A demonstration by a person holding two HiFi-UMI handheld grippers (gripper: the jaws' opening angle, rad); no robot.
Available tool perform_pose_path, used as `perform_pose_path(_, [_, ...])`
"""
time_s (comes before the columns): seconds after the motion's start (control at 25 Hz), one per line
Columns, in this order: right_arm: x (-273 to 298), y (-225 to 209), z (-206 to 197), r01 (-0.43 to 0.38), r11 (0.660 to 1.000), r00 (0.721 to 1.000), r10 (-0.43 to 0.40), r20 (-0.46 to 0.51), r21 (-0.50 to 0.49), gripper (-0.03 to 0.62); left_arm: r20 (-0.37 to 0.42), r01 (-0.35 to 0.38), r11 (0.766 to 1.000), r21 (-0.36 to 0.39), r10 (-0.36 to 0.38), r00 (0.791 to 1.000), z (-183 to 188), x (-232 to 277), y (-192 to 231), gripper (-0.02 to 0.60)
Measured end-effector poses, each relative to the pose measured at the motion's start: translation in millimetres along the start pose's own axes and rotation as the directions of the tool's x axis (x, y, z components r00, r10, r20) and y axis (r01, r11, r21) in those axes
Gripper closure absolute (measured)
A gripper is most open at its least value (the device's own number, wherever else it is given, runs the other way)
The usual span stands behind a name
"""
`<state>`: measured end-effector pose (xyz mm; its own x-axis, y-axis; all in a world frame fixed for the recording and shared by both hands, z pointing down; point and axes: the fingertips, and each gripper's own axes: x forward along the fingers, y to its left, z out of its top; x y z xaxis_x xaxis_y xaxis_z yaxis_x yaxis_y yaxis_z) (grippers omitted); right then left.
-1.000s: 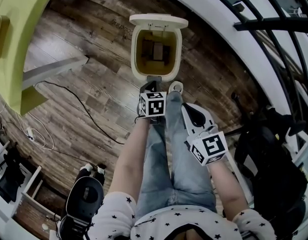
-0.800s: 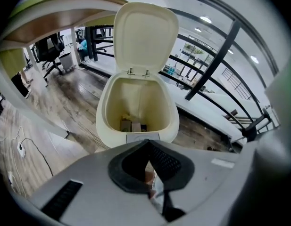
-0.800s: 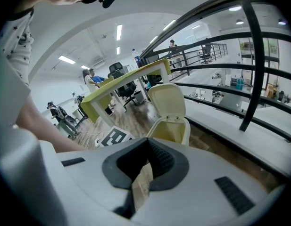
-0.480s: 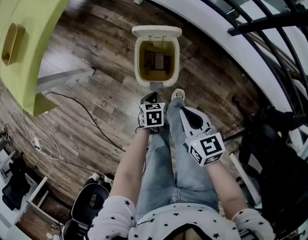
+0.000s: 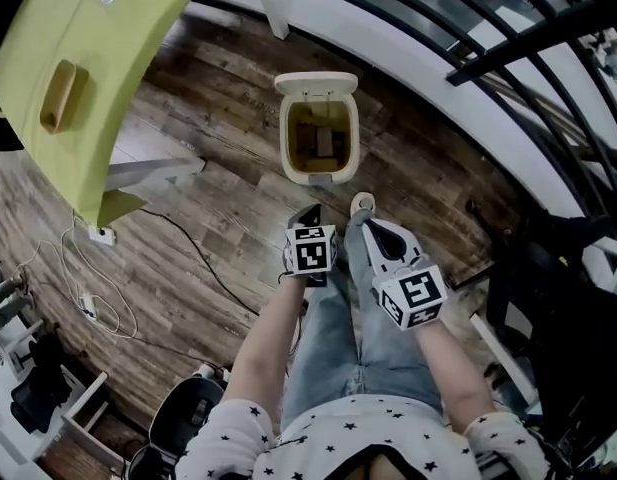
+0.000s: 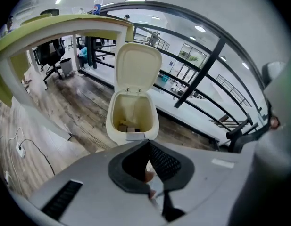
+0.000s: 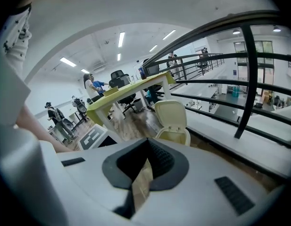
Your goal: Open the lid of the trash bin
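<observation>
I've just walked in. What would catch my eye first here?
The cream trash bin on the wooden floor, its lid standing open, beside the curved white ledge. Just below it in the head view, the left tool and right tool, with black-and-white marker cubes, point toward it. A yellow-green table fills the upper left.

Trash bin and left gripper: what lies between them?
Only bare wooden floor, seen in the head view, separates the left gripper from the open trash bin.
</observation>
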<state>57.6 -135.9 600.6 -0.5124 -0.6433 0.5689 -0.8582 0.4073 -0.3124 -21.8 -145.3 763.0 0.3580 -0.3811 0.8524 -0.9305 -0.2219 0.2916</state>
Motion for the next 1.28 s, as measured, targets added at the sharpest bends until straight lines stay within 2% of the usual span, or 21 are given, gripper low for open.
perform_pose_path(0.32, [-18,29,10,0.002,1.0,1.0,-0.002,0.018,-0.02,0.6,0.034,0.024,0.999,-0.039,-0.022,0.999,2,-56,-10,0.571])
perform_pose_path(0.72, [-52,61,21,0.017,0.999,1.0,-0.016,0.022,-0.034,0.6,0.122,0.065,0.996,-0.068,-0.056,0.991,15,-137,-27,0.571])
perform_pose_path(1.28, [-92,103,56,0.029,0.998,0.997,-0.025,0.07,-0.053,0.6,0.218,0.122,0.992,-0.021,-0.115,0.969,26,-235,-58,0.571])
